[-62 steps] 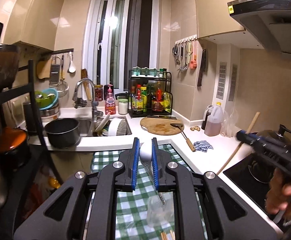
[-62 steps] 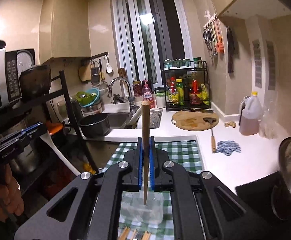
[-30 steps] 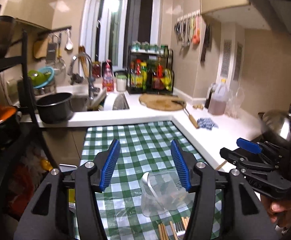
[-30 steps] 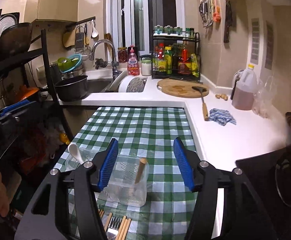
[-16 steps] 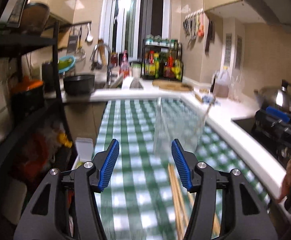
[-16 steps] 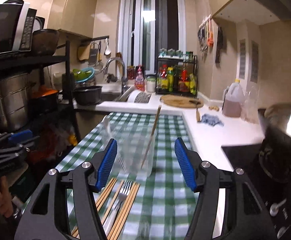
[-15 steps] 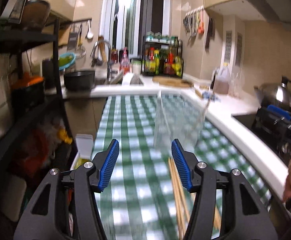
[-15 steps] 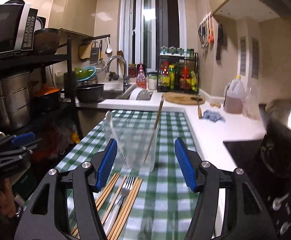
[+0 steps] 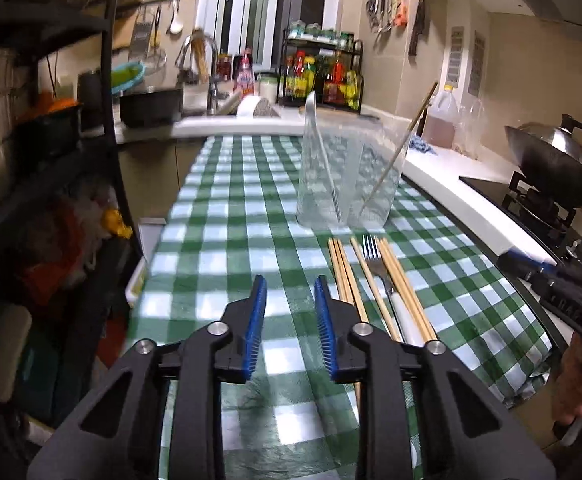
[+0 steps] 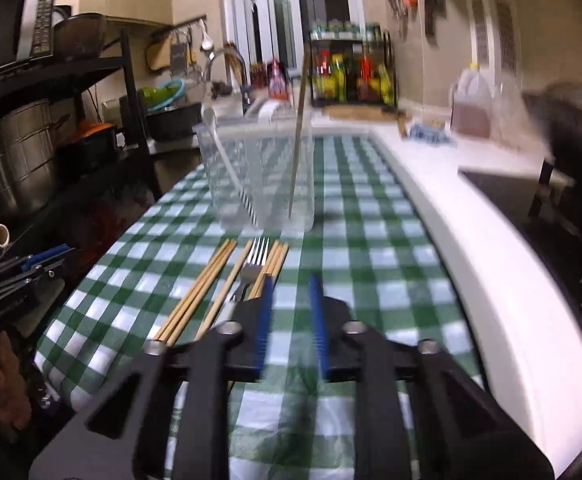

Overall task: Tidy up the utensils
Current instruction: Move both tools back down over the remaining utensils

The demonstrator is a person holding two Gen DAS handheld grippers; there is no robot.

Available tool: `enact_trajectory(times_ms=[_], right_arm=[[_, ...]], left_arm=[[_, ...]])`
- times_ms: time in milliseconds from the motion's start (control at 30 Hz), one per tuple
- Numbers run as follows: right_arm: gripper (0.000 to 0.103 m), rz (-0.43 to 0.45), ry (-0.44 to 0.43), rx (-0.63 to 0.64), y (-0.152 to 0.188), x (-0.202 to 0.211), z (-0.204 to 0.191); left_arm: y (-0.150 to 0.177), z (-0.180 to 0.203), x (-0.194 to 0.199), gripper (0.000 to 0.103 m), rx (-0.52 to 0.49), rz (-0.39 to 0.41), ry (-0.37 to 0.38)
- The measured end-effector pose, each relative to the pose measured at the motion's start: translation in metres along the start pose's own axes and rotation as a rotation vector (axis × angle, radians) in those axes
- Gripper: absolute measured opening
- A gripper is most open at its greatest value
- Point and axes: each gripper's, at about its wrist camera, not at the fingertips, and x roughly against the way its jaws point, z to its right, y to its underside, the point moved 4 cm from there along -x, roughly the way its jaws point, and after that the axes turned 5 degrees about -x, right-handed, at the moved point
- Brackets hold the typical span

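Chopsticks (image 9: 403, 280), about six, flank one fork (image 9: 375, 258).

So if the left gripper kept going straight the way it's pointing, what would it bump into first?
Probably the green checked tablecloth: the left gripper tilts down at bare cloth, with the chopsticks just to its right and the clear container farther on.

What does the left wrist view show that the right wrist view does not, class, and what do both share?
Only the left wrist view shows the wok clearly. Only the right wrist view shows the microwave. Both share the clear container with a chopstick and white spoon inside, and the fork and loose chopsticks on the checked cloth.
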Motion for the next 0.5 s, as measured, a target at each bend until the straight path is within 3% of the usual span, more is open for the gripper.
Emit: enact_trajectory(times_ms=[233, 500], right_arm=[[0.012, -0.16, -0.047, 0.032, 0.039, -0.03, -0.024], [0.013, -0.221, 0.001, 0.062, 0.059, -0.041, -0.03]], left_arm=[[0.026, 0.02, -0.017, 0.018, 0.034, -0.081, 0.065], [0.045, 0.032, -0.029, 0.018, 0.049, -0.143, 0.106]])
